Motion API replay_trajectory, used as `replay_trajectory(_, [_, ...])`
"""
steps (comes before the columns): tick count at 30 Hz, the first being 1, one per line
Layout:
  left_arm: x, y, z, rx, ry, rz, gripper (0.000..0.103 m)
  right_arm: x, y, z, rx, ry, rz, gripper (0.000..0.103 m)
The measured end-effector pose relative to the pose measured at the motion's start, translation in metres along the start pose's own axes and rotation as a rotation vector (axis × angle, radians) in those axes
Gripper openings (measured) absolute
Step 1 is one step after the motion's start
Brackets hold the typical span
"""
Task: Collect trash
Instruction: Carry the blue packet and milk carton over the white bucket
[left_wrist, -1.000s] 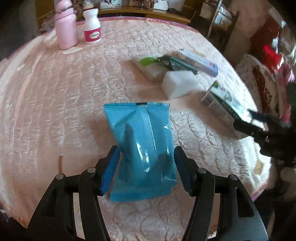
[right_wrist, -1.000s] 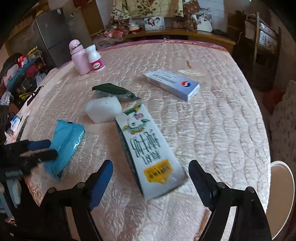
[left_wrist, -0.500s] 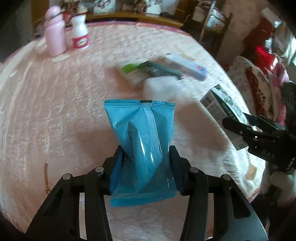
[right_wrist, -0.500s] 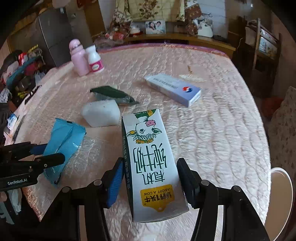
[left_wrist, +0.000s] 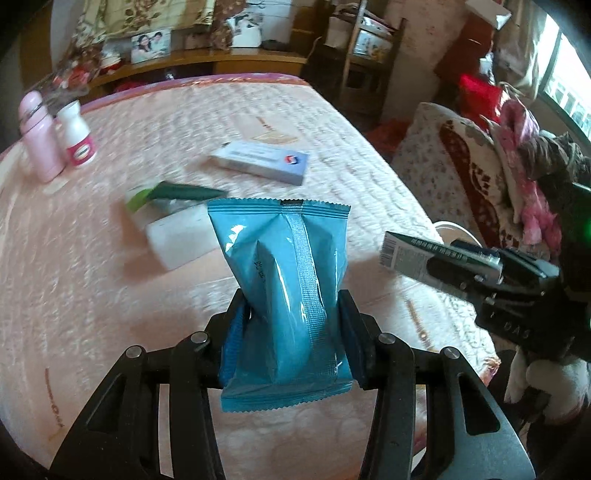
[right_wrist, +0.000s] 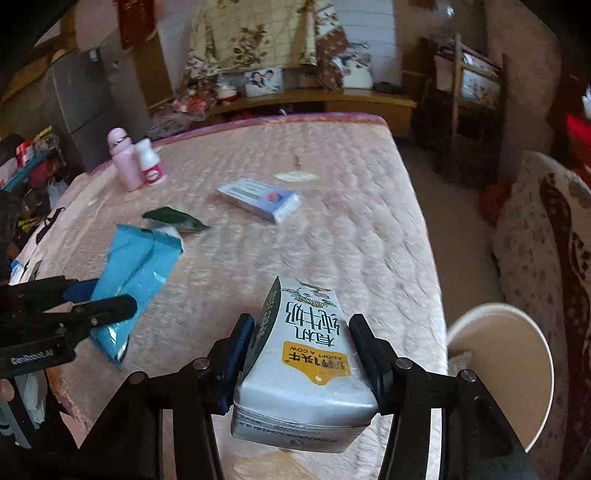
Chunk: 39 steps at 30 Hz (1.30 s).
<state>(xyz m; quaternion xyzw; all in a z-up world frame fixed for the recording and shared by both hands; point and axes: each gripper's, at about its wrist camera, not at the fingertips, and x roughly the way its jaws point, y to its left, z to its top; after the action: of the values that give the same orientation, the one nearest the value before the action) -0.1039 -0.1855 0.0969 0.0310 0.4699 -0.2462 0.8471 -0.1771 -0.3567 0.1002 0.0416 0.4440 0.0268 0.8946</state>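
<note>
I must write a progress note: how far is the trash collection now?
Nothing visibly binned yet. In hand: left gripper shut on the blue packet, right gripper shut on the milk carton. Left on the table: green wrapper, white block, flat box.

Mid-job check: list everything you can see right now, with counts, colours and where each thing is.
blue wrapper: 1, blue, held off the bed in left gripper
milk carton: 1, white and green, held in right gripper
flat box: 1, pale blue-white, mid-bed
green packet: 1, dark green, beside white block
white block: 1, white, mid-bed
pink bottle: 1, pink, far left corner
white bottle: 1, white, pink label, beside pink bottle
bin: 1, white, right of bed
bed: 1, pink quilted
left gripper: 1, black, shut
right gripper: 1, black, shut
</note>
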Motion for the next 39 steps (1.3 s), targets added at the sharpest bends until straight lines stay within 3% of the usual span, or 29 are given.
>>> replay_trajectory(3, [0.003,-0.010,0.001,0.026,-0.002,0.006,0.045,-0.002,-0.009,-0.007,0.021,0.014,0.021,0.051])
replay_trajectory(10, [0.008,-0.016,0.000,0.040,0.011,0.018,0.045,0.016,-0.007,-0.025,-0.048,0.175,0.013,0.051])
replay_trajectory(12, [0.010,-0.018,-0.001,0.043,0.014,0.021,0.045,0.020,-0.012,-0.029,-0.031,0.184,0.021,0.053])
replay_trajectory(16, [0.013,-0.025,-0.001,0.056,0.022,0.021,0.045,0.024,-0.021,-0.029,0.019,0.160,0.043,0.053])
replay_trajectory(23, [0.017,-0.051,0.008,0.086,0.009,-0.008,0.045,0.001,-0.038,-0.030,0.055,0.075,-0.003,0.053])
replay_trajectory(39, [0.046,-0.171,0.037,0.235,-0.008,-0.148,0.045,-0.063,-0.136,-0.052,0.230,-0.003,-0.156,0.053])
